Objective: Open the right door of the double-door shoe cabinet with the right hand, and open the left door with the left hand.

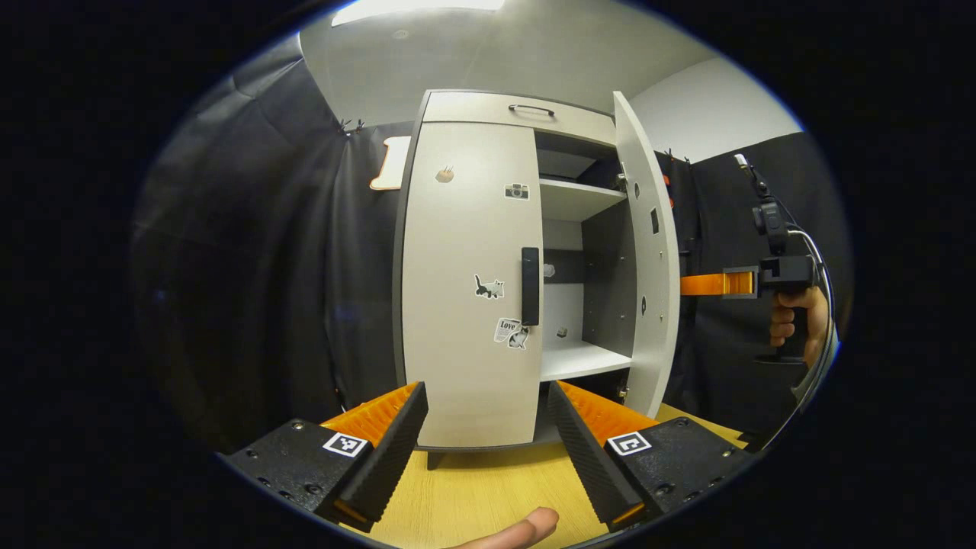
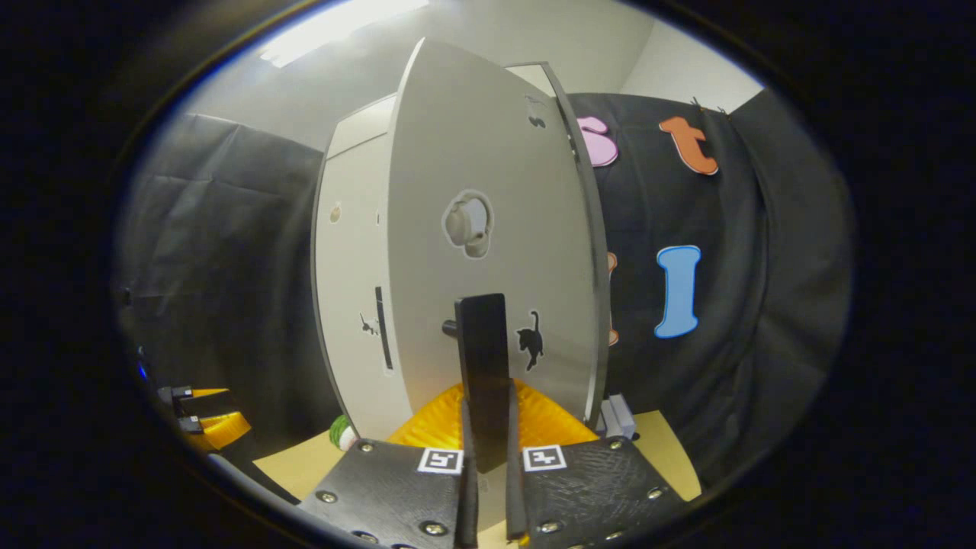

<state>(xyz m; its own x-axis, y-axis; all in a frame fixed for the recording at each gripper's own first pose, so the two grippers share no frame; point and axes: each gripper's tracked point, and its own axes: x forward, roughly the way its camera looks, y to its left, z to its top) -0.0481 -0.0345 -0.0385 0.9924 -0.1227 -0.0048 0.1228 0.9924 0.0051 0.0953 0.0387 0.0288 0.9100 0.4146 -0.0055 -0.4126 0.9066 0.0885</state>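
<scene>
The pale grey shoe cabinet [image 1: 488,107] stands on a wooden table. Its left door [image 1: 465,282] is closed, and a black vertical handle [image 1: 530,286] sits at that door's right edge. My left gripper [image 1: 486,389] is open a short way in front of the door, below the handle and touching nothing. The right door [image 1: 648,252] is swung out wide. In the right gripper view, my right gripper [image 2: 486,427] is shut on the right door's black handle [image 2: 482,358], with the door's face [image 2: 488,191] close ahead. A hand holds that right gripper [image 1: 705,284] beyond the open door.
Inside the cabinet are bare shelves [image 1: 576,358]. A drawer with a handle [image 1: 531,109] tops it. The wooden table [image 1: 496,488] runs to the cabinet's foot. A fingertip [image 1: 526,526] shows at the bottom. A small green object [image 2: 343,433] and a grey block [image 2: 621,415] lie by the cabinet base.
</scene>
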